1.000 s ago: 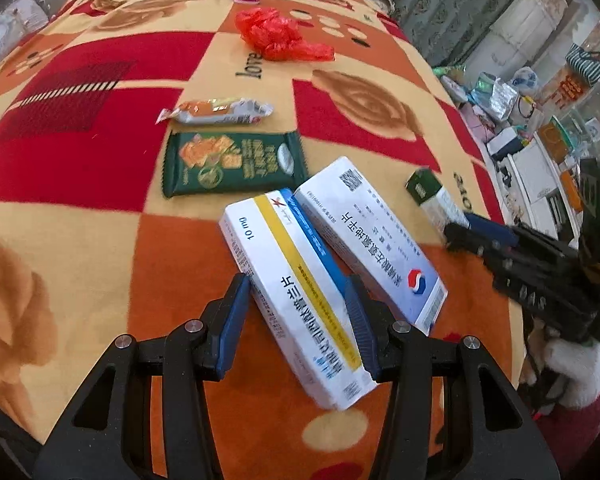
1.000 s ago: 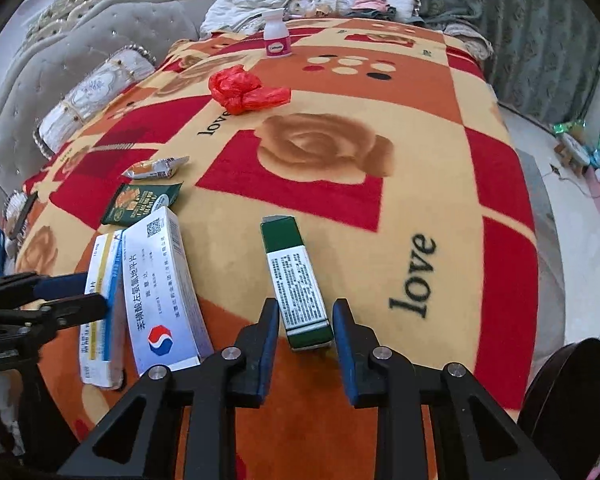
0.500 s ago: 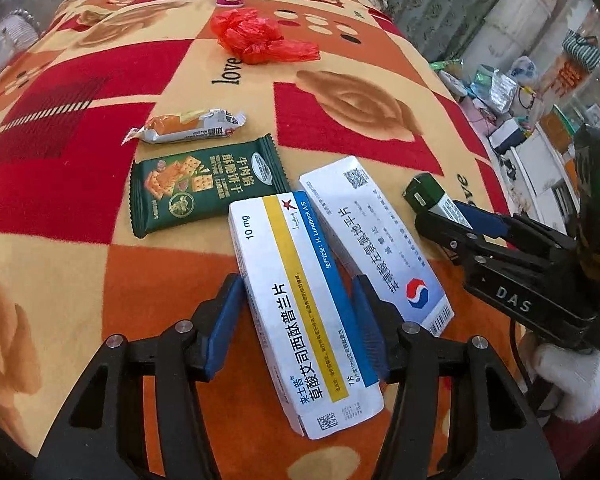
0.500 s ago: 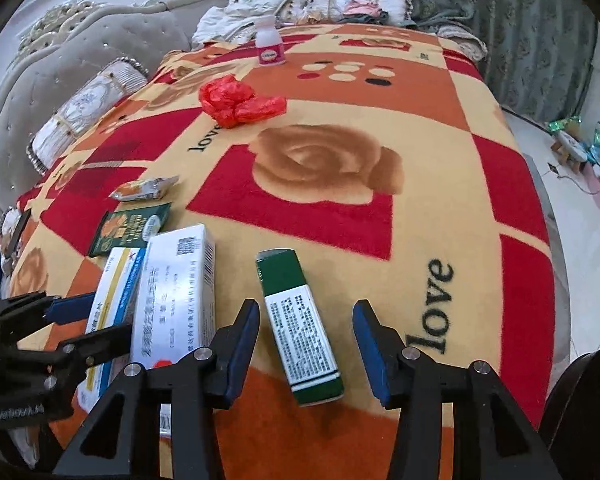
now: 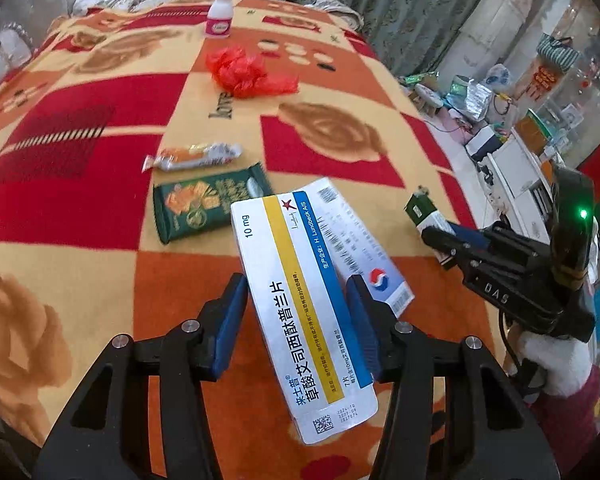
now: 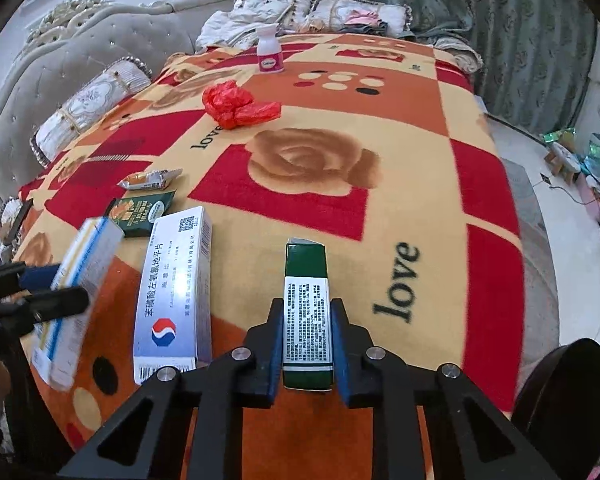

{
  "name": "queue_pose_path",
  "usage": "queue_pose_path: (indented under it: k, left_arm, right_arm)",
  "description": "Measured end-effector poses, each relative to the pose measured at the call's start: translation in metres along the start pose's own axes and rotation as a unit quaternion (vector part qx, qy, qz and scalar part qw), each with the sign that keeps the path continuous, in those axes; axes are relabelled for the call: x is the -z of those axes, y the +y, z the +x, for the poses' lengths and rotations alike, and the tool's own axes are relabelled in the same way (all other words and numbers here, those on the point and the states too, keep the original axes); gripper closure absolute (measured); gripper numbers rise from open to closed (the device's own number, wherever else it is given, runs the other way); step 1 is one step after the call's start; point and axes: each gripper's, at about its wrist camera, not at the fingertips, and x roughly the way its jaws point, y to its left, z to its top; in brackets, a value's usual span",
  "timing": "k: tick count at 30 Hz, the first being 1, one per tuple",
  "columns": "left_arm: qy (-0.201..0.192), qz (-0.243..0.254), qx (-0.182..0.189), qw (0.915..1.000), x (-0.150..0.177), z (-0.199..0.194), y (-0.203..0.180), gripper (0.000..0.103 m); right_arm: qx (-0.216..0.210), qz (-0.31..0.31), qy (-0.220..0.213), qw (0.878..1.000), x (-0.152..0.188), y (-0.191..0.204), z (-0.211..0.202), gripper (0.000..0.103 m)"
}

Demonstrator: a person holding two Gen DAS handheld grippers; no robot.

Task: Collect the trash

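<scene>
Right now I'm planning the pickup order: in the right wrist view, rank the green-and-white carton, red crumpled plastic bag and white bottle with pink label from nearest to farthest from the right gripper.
1. Green-and-white carton: between the fingers of the right gripper.
2. Red crumpled plastic bag: mid-blanket, up and left.
3. White bottle with pink label: far end, upright.

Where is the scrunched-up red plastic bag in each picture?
Left wrist view: the red plastic bag lies near the top, a little left of centre, far beyond the box in the left tool.
Right wrist view: it lies upper left of centre, beyond the big brown rose.
Shared landmark: the small white bottle with the pink label stands just past the bag in both views.
</scene>
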Motion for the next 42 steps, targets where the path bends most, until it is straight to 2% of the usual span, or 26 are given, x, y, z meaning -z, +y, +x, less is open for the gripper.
queue_pose_path:
  k: [12, 21, 42]
  left_arm:
    - [-0.004, 0.05, 0.024, 0.9984, -0.01, 0.001, -0.057, 0.054]
    - [-0.003, 0.087, 0.037, 0.9955, -0.018, 0.011, -0.098, 0.054]
    - [0.022, 0.146, 0.077, 0.986, -0.025, 0.046, -0.184, 0.054]
  right_arm:
    - [0.007, 0.017, -0.024, 1.0, 0.014, -0.017, -0.037, 0.083]
    - [0.027, 0.039, -0.036, 0.998, 0.026, -0.038, -0.059, 0.083]
    - [0.075, 0.102, -0.044, 0.991, 0.063, -0.109, -0.095, 0.083]
